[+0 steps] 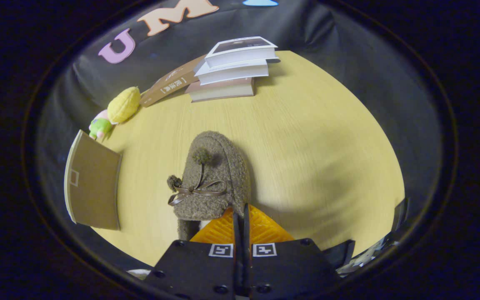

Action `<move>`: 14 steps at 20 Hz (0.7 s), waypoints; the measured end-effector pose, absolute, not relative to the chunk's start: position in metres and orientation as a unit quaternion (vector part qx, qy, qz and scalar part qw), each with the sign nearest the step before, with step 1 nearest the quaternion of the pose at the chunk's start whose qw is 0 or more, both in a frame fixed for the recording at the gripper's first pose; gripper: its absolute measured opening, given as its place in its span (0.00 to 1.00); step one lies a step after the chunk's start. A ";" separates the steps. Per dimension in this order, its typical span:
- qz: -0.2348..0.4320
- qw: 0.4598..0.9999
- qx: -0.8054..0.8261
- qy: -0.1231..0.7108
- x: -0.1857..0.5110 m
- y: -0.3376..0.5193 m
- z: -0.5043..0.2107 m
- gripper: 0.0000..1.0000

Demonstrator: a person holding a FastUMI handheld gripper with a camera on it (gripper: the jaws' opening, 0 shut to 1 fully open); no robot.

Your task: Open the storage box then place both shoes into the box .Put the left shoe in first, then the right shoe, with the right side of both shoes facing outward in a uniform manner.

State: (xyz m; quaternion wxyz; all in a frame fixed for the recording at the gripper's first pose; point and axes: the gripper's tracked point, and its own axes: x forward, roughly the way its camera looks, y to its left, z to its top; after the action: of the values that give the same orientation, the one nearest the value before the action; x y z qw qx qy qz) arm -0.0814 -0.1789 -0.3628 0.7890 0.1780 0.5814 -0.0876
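Note:
A fuzzy brown shoe [213, 175] with a thin ribbon bow and small pompoms hangs just ahead of my fingers, toe pointing away from me over the wooden table [327, 146]. My gripper [241, 210] has its two fingers pressed almost together on the shoe's near rim, so it is shut on the shoe. The shoe's shadow falls on the table to its right. Left of the shoe stands a brown storage box [92, 187] with a small square mark on its face; whether it is open I cannot tell.
A stack of three books [233, 68] lies at the table's far side, with a slim brown carton [169, 85] leaning beside it. A yellow plush toy [123, 104] and a small green and pink figure [99, 125] sit beyond the box.

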 end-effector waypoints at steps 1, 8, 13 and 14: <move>-0.089 0.789 0.190 0.577 -0.078 -0.175 -0.358 0.03; -0.091 0.801 0.220 0.549 -0.056 -0.136 -0.316 0.03; -0.071 0.809 0.228 0.536 -0.035 -0.086 -0.281 0.04; -0.065 0.812 0.228 0.533 -0.030 -0.075 -0.273 0.04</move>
State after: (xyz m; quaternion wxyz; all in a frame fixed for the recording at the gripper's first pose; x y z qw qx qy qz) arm -0.0297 -0.0746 -0.2734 0.8124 0.2282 0.5326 -0.0648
